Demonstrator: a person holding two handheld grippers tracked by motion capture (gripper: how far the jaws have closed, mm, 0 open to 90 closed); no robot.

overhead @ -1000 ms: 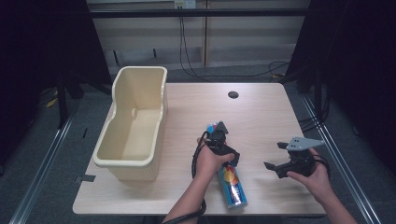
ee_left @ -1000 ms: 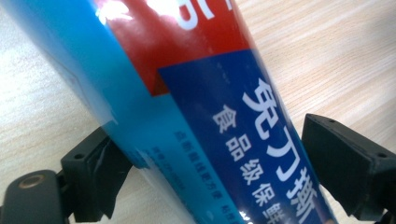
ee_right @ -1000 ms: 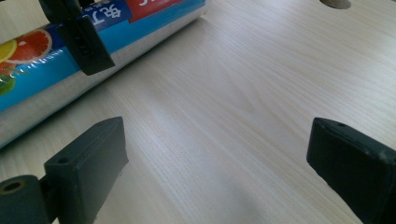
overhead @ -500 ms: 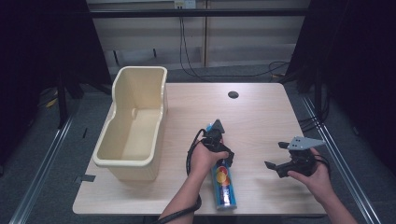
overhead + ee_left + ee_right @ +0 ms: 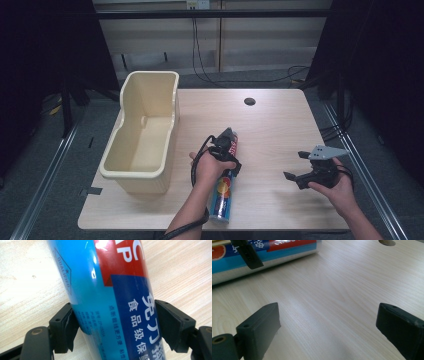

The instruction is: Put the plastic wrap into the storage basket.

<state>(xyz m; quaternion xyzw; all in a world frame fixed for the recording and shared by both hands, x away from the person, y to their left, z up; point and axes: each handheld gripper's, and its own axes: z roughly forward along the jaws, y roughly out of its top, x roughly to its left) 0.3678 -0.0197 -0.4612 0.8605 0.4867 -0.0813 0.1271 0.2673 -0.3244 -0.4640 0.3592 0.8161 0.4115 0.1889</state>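
A wooden table (image 5: 280, 125) lies bare behind a cream bin (image 5: 142, 135) at its left edge. The blue tube (image 5: 223, 185), long axis running front to back, lies near the front edge, clamped by the left gripper (image 5: 113, 322); the right gripper (image 5: 300, 167) hangs spread and empty.

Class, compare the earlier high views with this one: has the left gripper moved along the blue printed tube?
Yes. The left gripper has slid along the blue printed tube toward its far end, away from the table's near edge, level with the cream plastic bin.
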